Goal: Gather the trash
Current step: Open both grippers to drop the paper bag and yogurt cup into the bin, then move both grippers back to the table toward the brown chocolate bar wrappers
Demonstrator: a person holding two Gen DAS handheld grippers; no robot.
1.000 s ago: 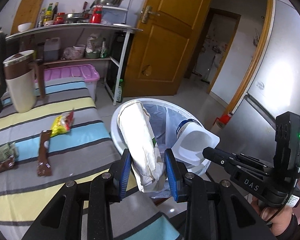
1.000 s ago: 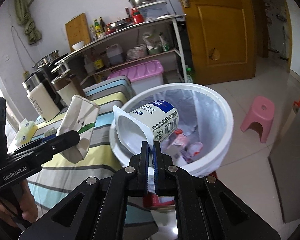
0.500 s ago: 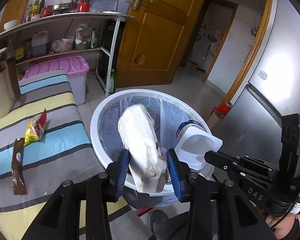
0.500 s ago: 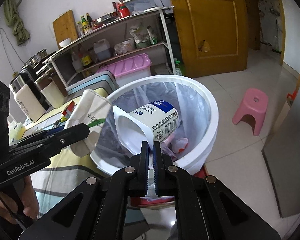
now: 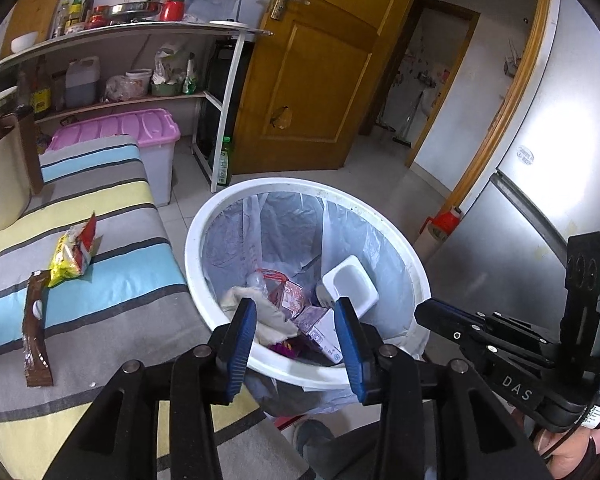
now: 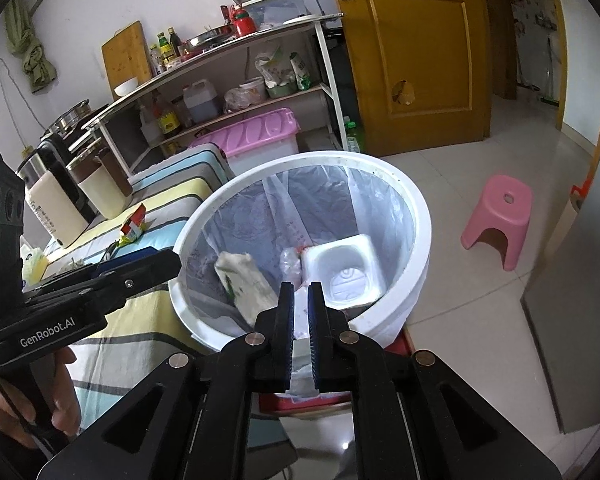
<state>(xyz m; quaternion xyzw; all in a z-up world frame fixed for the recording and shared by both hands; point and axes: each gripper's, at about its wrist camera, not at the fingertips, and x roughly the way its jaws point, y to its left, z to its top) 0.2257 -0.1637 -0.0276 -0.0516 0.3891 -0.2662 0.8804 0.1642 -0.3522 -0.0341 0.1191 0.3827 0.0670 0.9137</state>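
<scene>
A: Status on trash run?

B: Two items down. Beige paper bag [image 6: 242,280] and white plastic cup [image 6: 346,274] both lying inside the lined white bin [image 5: 300,186], on top of other wrappers and a small carton.

A: Grippers?

B: Left gripper [image 5: 296,334] spread wide, nothing between the blue pads, hovering over the near rim. Right gripper [image 6: 299,316] parted only slightly, narrow gap, also empty, parked over the same rim. Neither touching the bin contents.

A: What's left?

B: Striped table [image 5: 112,280] just beside the bin holds more. Yellow-red snack packet [image 5: 76,250] near the table's bin-side edge, brown wrapper strip [image 5: 36,344] lying flat closer to camera. Something greenish and dark at the far left edge of the left view, cut off by the frame; can't tell what. Yellowish item at the far left of the right view too, partly hidden behind the other tool.

A: So roughly halfway?

B: Best guess, yes. At least two clear pieces outstanding, maybe four. Probably next: swing back to the table, one wrapper per side. Brown strip lies flat on cloth, so likely needs a low, edge-on pinch; snack packet stands puffed up, easier grab.

A: Bin capacity?

B: Fine. Contents sit low, plenty of liner showing above them.
</scene>
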